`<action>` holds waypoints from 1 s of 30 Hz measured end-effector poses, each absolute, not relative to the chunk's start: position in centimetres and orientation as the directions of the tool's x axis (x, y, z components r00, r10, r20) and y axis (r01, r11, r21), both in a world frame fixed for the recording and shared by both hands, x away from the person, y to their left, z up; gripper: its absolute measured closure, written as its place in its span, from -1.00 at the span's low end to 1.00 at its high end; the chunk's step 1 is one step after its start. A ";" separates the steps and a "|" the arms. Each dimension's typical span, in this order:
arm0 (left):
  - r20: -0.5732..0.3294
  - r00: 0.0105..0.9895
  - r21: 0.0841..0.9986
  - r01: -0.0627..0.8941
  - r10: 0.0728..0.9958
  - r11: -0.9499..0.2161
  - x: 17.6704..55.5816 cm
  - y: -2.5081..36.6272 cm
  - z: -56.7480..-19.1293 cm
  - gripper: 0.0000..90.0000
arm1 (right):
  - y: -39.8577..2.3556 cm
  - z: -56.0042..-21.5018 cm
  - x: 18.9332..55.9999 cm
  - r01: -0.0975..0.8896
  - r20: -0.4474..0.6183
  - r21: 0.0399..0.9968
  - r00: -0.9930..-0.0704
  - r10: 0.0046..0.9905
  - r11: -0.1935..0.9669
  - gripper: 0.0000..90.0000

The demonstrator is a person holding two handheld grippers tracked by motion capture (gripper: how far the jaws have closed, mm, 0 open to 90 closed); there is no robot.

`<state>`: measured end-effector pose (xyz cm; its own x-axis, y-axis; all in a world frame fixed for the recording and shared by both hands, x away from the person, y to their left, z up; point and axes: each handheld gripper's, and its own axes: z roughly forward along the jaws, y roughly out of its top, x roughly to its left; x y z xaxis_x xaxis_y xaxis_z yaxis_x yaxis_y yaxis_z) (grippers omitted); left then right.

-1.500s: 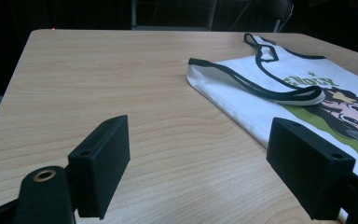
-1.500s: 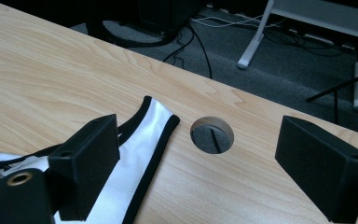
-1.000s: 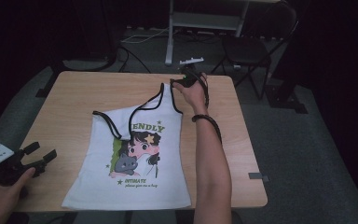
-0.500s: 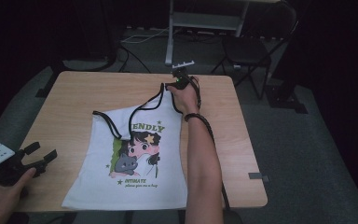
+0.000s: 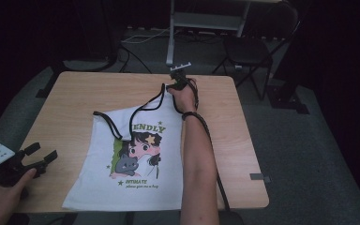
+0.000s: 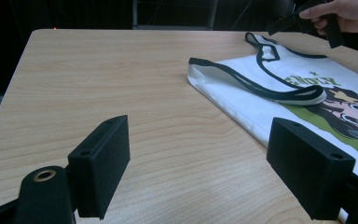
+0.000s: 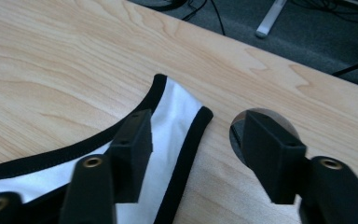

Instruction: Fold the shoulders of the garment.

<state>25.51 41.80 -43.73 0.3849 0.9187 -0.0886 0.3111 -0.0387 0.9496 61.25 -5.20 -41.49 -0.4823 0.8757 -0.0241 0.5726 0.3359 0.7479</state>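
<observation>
On the wooden table (image 5: 75, 93) lies one shirt (image 5: 136, 183). Your two grippers, left (image 6: 200, 172) and right (image 7: 193, 154), have jaws apart; the right's have just been closing over one strap (image 7: 182, 116).

One white tank top (image 5: 136, 159) lies on one wooden table (image 5: 75, 103); it has two black-edged shoulder straps (image 5: 143, 110) and one cartoon print (image 5: 138, 154) on its front. Two grippers are at the table, one in each hand: the left gripper (image 5: 21, 161) and the right gripper (image 5: 176, 84) (each with two black jaws). Behind the table stand one dark chair (image 5: 248, 49) and one metal stand (image 5: 206, 21). One round hole (image 7: 261, 130) is set in the tabletop.
</observation>
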 end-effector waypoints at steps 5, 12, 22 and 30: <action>-0.087 0.385 0.950 0.310 0.919 -0.040 25.5 41.8 -43.7 -0.54 | -5.0 -41.9 61.6 0.582 -0.023 0.737 -0.486 0.874 0.343 0.12; -0.086 0.384 0.950 0.310 0.919 -0.041 25.5 41.8 -43.7 -0.54 | -4.3 -41.9 62.2 0.583 -0.020 0.737 -0.487 0.873 0.342 0.31; -0.083 0.384 0.948 0.314 0.919 -0.046 25.5 41.8 -43.7 -0.54 | -4.3 -43.0 62.6 0.600 -0.013 0.723 -0.484 0.875 0.343 0.42; -0.084 0.385 0.949 0.313 0.919 -0.044 25.5 41.8 -43.7 -0.54 | -3.9 -43.3 62.8 0.602 -0.006 0.717 -0.499 0.867 0.351 0.55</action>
<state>25.53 41.82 -43.72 0.3848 0.9192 -0.0842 0.3135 -0.0443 0.9486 62.78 -3.90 -43.25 -0.4987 0.8667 -0.0058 0.6024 0.3514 0.7167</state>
